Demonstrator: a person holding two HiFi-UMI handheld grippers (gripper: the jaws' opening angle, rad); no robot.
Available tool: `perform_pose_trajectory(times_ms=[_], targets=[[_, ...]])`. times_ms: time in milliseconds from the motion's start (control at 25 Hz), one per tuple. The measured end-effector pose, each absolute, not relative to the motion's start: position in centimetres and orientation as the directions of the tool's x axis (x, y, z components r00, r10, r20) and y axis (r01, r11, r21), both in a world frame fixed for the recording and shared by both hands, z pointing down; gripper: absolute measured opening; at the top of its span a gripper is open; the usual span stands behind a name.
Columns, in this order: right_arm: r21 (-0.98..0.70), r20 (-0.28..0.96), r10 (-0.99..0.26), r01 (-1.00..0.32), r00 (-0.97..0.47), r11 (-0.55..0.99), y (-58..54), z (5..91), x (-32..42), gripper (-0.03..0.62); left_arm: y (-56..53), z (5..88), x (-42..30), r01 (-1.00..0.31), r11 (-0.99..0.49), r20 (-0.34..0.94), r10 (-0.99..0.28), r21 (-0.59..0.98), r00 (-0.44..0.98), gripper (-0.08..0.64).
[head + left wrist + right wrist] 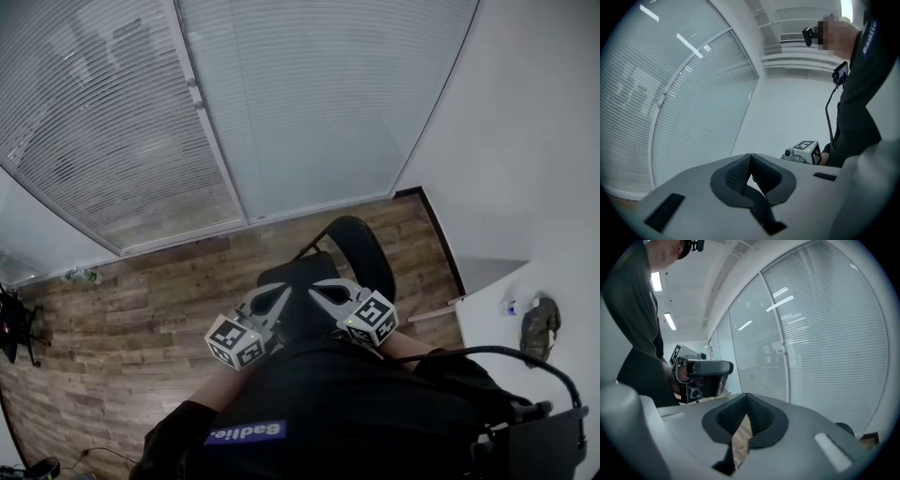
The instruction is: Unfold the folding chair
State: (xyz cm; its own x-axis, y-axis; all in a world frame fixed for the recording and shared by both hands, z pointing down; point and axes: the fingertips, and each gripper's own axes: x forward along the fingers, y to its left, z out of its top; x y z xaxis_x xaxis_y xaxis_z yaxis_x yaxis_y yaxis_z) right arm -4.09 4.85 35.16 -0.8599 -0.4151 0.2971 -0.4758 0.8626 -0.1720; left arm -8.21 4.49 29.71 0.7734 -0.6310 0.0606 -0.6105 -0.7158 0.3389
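Note:
The black folding chair (349, 246) stands on the wood floor just in front of me, its seat (298, 279) and rounded backrest both showing in the head view. My left gripper (278, 298) and right gripper (317, 291) hover close to my chest above the seat, touching nothing. In the left gripper view the left gripper (750, 158) has its pads together with nothing between them, and the right gripper's marker cube (806, 151) shows beyond. The right gripper (746, 398) is likewise shut and empty in its own view, facing the left gripper's body (701, 376).
Glass walls with blinds (234, 112) run along the far side of the floor. A white table (553, 309) at the right carries a small bottle (511, 307) and a dark object (541, 325). A black stand (14, 328) and a bottle (82, 276) sit at the left.

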Motion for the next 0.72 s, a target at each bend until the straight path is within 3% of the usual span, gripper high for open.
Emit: perform_pose_trajectory(times_ms=[720], targets=[[-0.174,0.21,-0.41,-0.446,-0.888,0.878,5.6,33.4,-4.4,0.002,5.7,30.7,-7.0,-0.63,-0.74,0.086,-0.63,0.234,0.772,0.005]])
